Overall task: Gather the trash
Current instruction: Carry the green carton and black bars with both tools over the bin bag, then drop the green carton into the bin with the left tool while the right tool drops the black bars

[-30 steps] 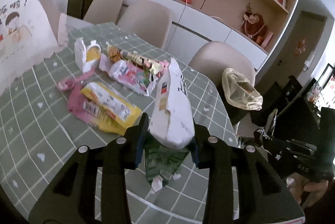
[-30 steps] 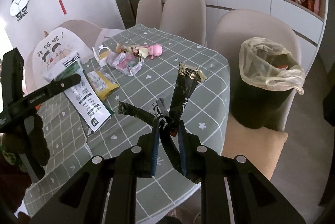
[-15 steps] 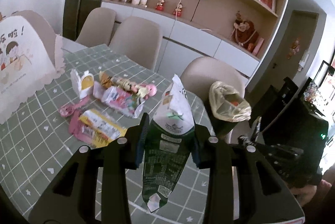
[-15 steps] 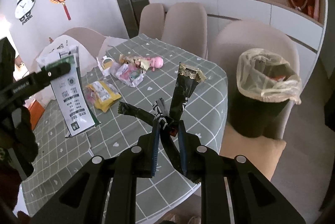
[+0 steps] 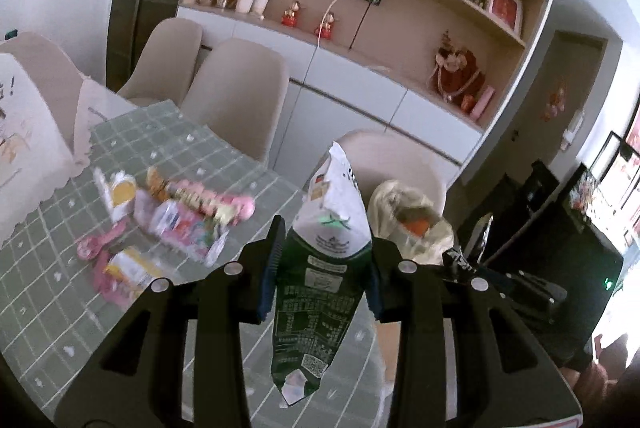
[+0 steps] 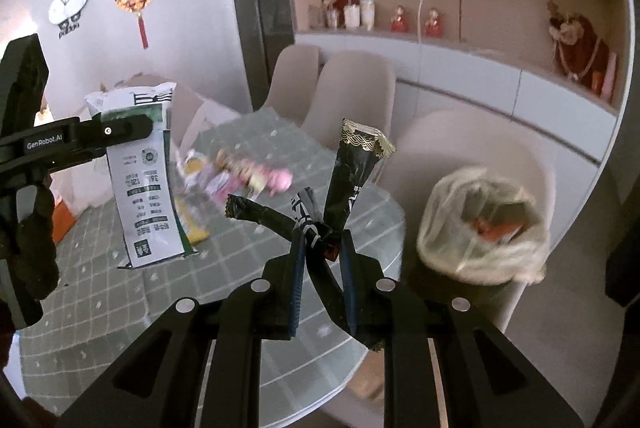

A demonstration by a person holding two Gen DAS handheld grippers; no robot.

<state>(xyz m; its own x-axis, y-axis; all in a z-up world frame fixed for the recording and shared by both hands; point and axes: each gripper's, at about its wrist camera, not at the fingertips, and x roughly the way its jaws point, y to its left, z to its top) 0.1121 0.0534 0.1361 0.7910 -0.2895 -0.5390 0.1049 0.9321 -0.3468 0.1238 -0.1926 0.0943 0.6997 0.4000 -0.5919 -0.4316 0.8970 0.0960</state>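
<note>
Currently left claw (image 5: 322, 260) clenched on green-white snack bag (image 5: 320, 280), right claw (image 6: 322, 256) on black wrappers (image 6: 352, 172), both held above surface (image 6: 160, 292). Risk: limp wrappers slipping before lined bin (image 6: 480, 228).

A green-and-white snack bag (image 5: 325, 280) hangs upright in the air, clamped at its middle, its torn white top pointing up. A bundle of black wrappers (image 6: 320, 228) with gold-trimmed ends fans out from where it is pinched, above the table's near edge. Further back on the table (image 5: 48, 308) lie pink and yellow packets (image 5: 176, 228), blurred. To the right stands a bin (image 6: 480, 228) lined with a pale bag, something orange inside.
</note>
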